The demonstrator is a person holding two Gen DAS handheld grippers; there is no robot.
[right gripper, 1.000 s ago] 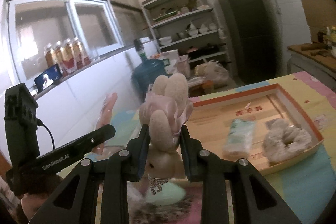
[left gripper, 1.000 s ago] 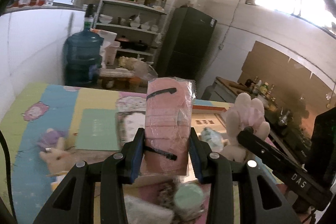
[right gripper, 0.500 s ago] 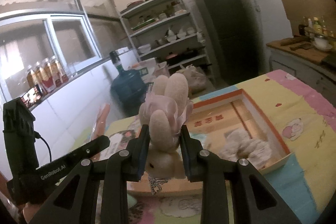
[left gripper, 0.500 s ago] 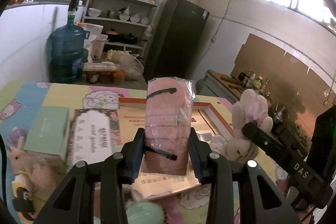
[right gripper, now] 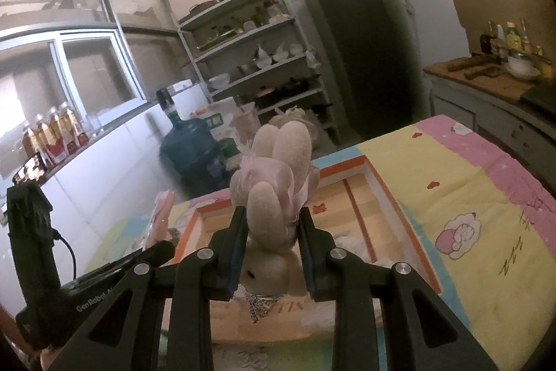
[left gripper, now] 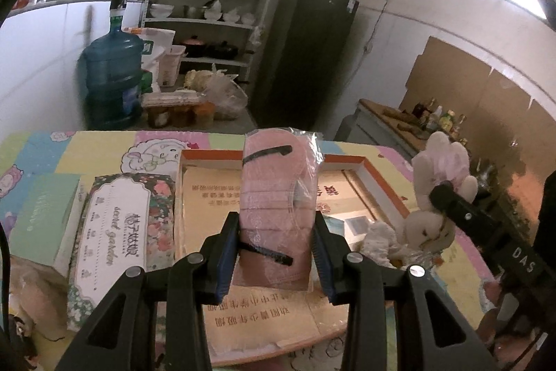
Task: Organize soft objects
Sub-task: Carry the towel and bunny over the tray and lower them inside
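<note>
My left gripper (left gripper: 276, 252) is shut on a clear bag of pink masks (left gripper: 279, 197) and holds it upright over the open orange-rimmed cardboard box (left gripper: 378, 178). My right gripper (right gripper: 271, 249) is shut on a cream plush rabbit (right gripper: 278, 183) with a pink ruffle, held above the same box (right gripper: 392, 197). The rabbit also shows at the right of the left wrist view (left gripper: 439, 193). A white fluffy item (left gripper: 378, 237) and a pale packet (left gripper: 338, 225) lie inside the box.
A floral tissue pack (left gripper: 120, 232) and a green box (left gripper: 43, 218) lie left of the cardboard box on the cartoon-print table cover (right gripper: 469, 197). Plush toys (left gripper: 31, 298) sit at the near left. A water jug (left gripper: 113, 79), shelves and a dark fridge (left gripper: 305, 58) stand behind.
Both grippers have moved rightward over the open box with their loads still held. The box fills more of both views now.
</note>
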